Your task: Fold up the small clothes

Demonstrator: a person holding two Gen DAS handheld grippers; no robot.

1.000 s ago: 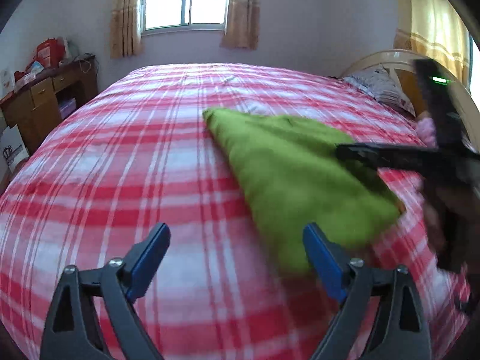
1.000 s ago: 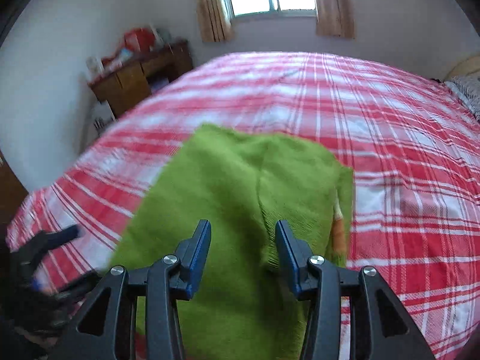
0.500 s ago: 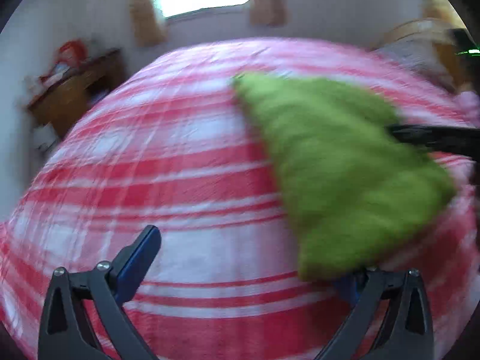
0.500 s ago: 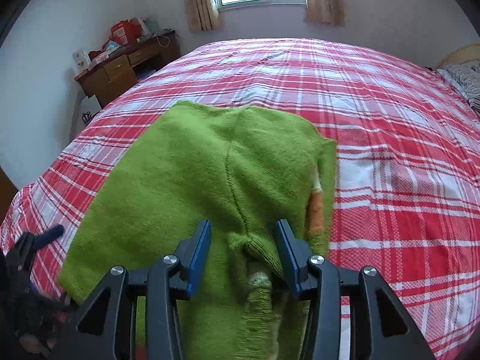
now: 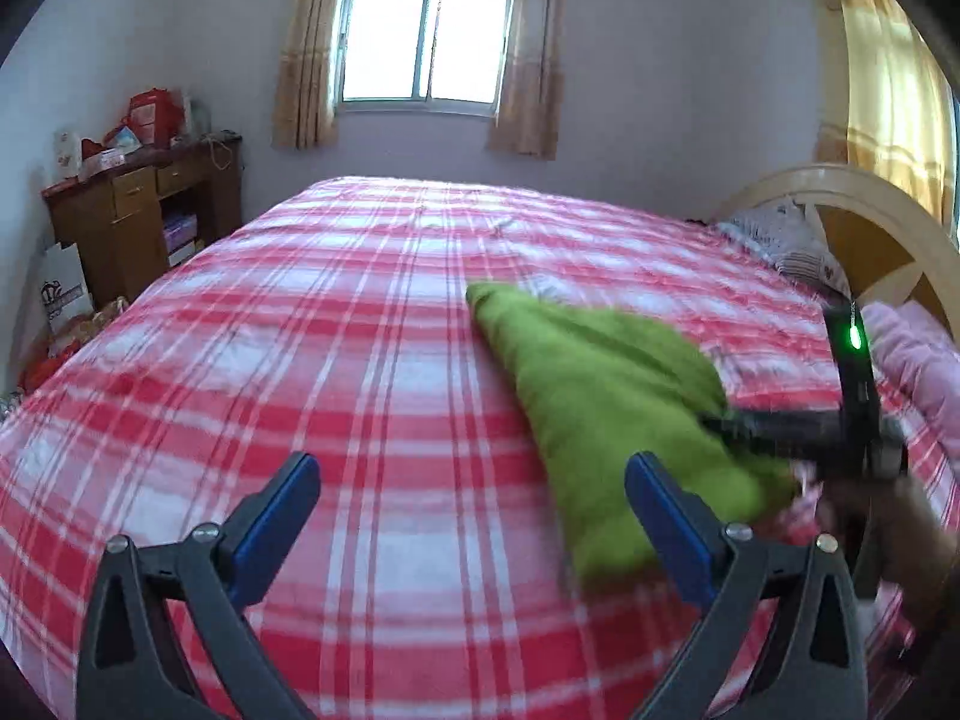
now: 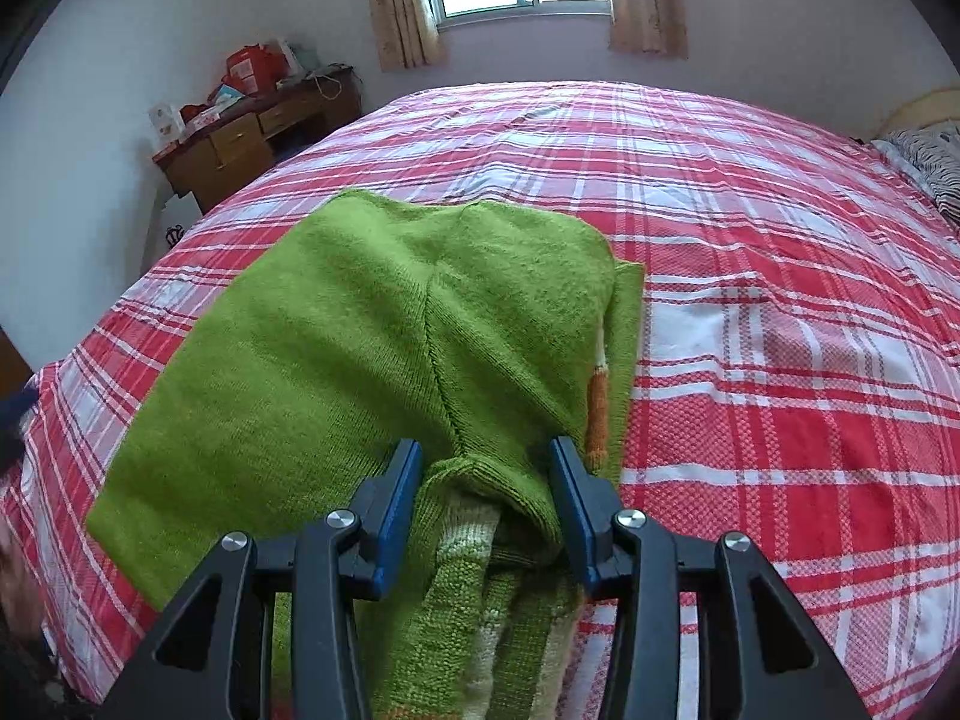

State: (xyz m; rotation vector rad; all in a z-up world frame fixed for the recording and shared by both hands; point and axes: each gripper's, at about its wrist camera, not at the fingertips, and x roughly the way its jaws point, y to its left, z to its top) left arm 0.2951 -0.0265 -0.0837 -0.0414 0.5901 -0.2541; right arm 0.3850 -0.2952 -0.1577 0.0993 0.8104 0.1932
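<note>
A folded green knit sweater (image 6: 384,348) lies flat on the red plaid bedspread (image 6: 780,360).

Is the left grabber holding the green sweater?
No, the left gripper has its blue jaws wide apart over the red plaid bedspread, with the green knitted sweater off to its right side.

A home bedroom. Large bed (image 5: 336,372) under a red-and-white plaid cover, curved wooden headboard (image 5: 864,222) and patterned pillows (image 5: 786,240) at its right end. Curtained window (image 5: 423,36) in the pale far wall beyond the bed's far edge. Cluttered brown wooden desk (image 5: 144,204) with drawers in the left corner, red bags and boxes (image 5: 150,114) piled on top. Green knitted garment (image 6: 372,348) lying on the cover.
</note>
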